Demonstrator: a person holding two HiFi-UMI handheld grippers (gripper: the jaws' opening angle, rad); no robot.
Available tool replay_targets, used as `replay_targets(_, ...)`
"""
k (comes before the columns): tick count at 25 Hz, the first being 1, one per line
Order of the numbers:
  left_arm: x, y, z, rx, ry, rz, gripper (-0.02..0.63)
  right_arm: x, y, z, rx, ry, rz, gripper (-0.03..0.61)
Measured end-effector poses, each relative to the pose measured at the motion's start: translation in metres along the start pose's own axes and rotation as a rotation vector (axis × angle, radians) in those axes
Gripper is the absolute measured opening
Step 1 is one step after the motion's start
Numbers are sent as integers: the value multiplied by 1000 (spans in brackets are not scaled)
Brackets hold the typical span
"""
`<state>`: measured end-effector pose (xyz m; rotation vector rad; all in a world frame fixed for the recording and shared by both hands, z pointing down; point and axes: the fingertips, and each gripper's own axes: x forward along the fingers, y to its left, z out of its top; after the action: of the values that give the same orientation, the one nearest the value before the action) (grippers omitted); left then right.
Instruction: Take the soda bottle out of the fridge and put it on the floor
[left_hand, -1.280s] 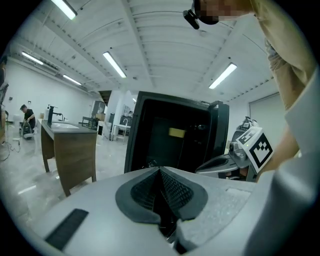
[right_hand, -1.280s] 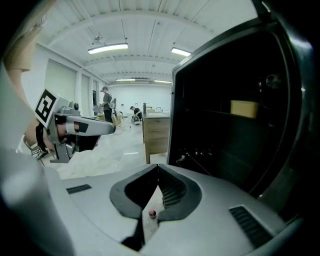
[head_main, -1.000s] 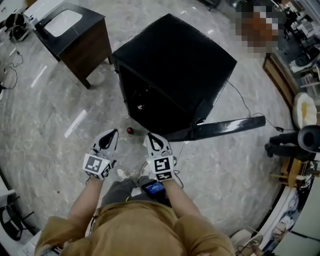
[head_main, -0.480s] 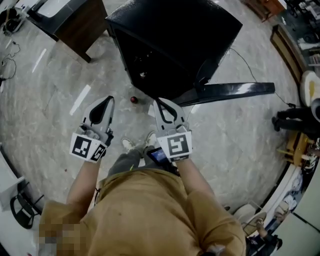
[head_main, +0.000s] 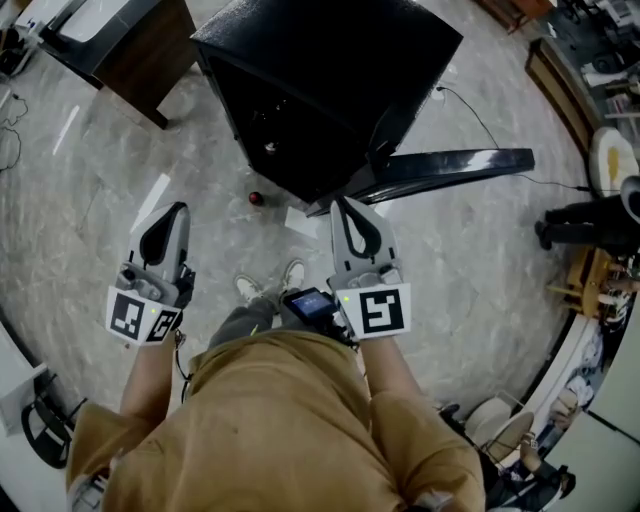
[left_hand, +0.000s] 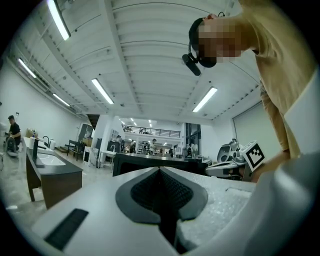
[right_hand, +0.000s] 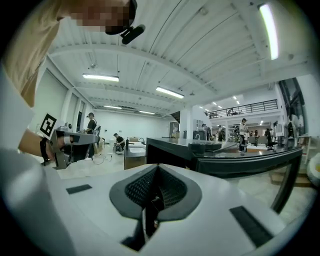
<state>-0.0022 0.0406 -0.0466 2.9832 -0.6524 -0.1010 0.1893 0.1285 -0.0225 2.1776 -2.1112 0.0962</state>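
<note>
Both grippers are up at waist height over the grey marbled floor (head_main: 90, 220), nothing in either one. The left gripper (head_main: 178, 208) has its jaws pressed together, dark ribbed pads (left_hand: 145, 192) meeting at a point with no gap and nothing caught between them. It's the same on the right gripper (head_main: 340, 203), clenched tight and empty, pads (right_hand: 137, 190) closed on each other.

The soda bottle (head_main: 256, 198), seen from above as a red cap on a dark body, stands on the floor just in front of the boxy black mini fridge (head_main: 330, 70), near the left corner of its open front. It is clear of both grippers, with the left one the nearer.

The fridge's flat black door (head_main: 450, 165) is swung wide open to the right, its edge toward the camera. The right gripper's tips sit just short of the hinge corner. A thin black cord (head_main: 490, 120) trails off behind the fridge. At far left stands a dark wooden cabinet with a white basin top (head_main: 130, 50). The person's white sneakers (head_main: 265, 285) are planted between the two grippers.
</note>
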Motion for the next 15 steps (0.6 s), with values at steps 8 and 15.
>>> replay_targets(8,-31,4,36,43,-42,15,2,-32,-17,31,16,-43,-75,2)
replay_targets(15,-66,28,77,106,-127,129,2,-73,-41,63,-9,-89,-155,2)
